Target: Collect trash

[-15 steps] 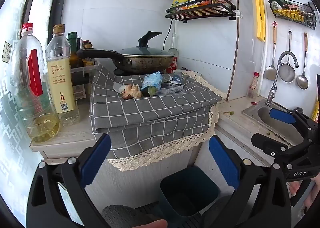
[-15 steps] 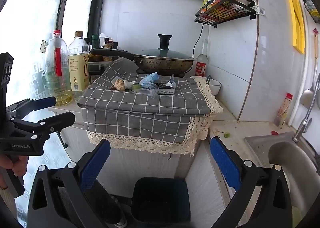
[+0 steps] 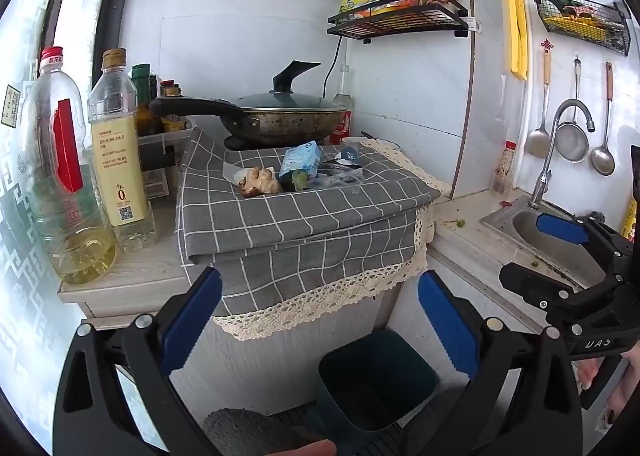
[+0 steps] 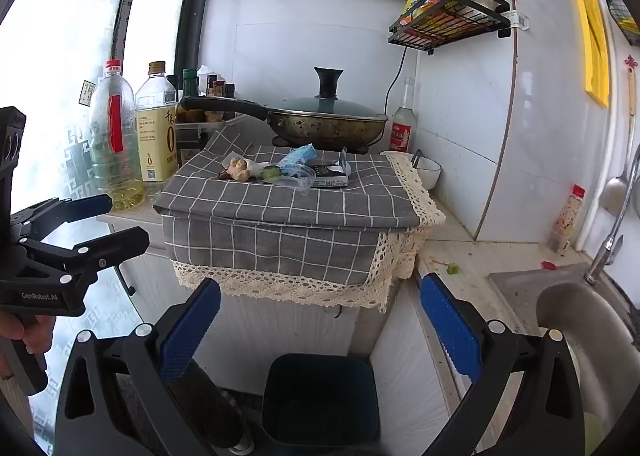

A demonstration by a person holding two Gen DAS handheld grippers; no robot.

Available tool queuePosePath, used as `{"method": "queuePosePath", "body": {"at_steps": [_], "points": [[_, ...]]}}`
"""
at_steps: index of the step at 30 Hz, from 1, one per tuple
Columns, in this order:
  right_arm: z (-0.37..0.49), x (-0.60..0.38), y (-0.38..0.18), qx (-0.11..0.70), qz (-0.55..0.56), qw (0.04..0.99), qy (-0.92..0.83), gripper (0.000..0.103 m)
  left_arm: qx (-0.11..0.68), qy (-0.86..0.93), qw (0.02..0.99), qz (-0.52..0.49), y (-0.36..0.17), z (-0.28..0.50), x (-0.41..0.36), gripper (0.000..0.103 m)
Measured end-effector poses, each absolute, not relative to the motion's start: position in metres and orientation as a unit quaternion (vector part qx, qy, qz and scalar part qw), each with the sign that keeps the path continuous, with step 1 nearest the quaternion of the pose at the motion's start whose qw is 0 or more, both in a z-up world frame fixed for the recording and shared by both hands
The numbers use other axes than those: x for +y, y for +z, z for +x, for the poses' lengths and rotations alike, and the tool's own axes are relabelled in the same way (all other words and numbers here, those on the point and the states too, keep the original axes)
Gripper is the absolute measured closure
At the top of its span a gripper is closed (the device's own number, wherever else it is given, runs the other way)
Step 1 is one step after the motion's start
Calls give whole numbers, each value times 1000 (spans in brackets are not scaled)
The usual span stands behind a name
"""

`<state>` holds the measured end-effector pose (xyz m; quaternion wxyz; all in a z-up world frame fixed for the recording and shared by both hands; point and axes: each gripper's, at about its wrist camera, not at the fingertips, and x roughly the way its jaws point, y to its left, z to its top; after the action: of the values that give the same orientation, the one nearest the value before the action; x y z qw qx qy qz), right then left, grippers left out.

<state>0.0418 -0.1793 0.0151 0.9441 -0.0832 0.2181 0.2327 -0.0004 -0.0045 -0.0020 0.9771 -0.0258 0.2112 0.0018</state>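
Note:
A heap of trash lies on a grey checked cloth (image 3: pixel 304 215) (image 4: pixel 288 207): a brown ginger-like lump (image 3: pixel 260 181) (image 4: pixel 238 169), a blue wrapper (image 3: pixel 300 159) (image 4: pixel 298 155), a green scrap (image 3: pixel 299 179) (image 4: pixel 272 172), clear plastic (image 4: pixel 298 179) and a dark carton (image 4: pixel 330 175). A dark blue bin (image 3: pixel 376 380) (image 4: pixel 320 400) stands on the floor below. My left gripper (image 3: pixel 320 320) is open and empty, well short of the cloth. My right gripper (image 4: pixel 320 320) is open and empty, above the bin.
A lidded wok (image 3: pixel 280 115) (image 4: pixel 328 119) sits behind the trash. Oil bottles (image 3: pixel 116 159) (image 4: pixel 156 135) stand left. A sink (image 3: pixel 560 232) (image 4: pixel 580 304) with tap is at right, small scraps (image 4: pixel 452 268) on the counter. A wire shelf (image 3: pixel 400 15) hangs above.
Both grippers have shifted only slightly; the scene looks nearly the same. Nothing was taken hold of or moved.

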Motion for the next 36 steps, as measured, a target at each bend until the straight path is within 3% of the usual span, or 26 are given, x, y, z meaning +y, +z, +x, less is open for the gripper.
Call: {"method": "queuePosePath", "body": {"at_steps": [36], "points": [[41,-181,17,217,-82,945,232,3,217,2,976,-21,-5,0,-1,3]]}}
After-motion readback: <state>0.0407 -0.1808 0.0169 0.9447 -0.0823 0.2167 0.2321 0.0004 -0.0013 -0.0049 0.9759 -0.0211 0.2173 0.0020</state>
